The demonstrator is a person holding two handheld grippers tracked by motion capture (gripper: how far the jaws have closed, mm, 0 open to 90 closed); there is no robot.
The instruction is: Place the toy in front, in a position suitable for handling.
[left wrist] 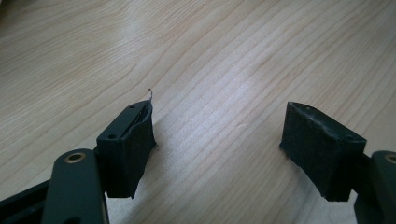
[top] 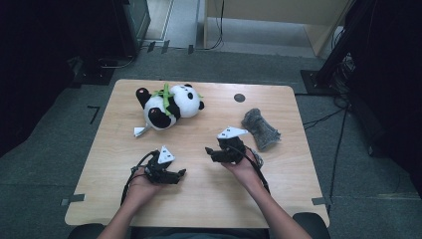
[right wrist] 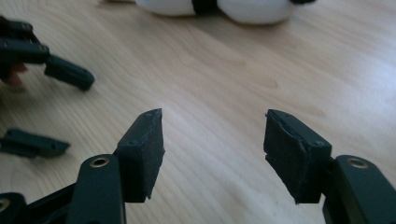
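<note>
high view: plush panda (top: 169, 106) lies on tabletop (top: 209, 199), long axis across, beyond both; left gripper (top: 171, 175) and right gripper (top: 213, 153) about equally near, grey cloth (top: 260, 128) beside right | left gripper view: jaws apart, empty, bare wood | right gripper view: jaws parted, nothing between; panda straight ahead.

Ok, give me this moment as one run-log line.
left gripper: open, empty, over table | right gripper: open, empty | panda toy: far side, untouched | grey cloth: right of right gripper
</note>
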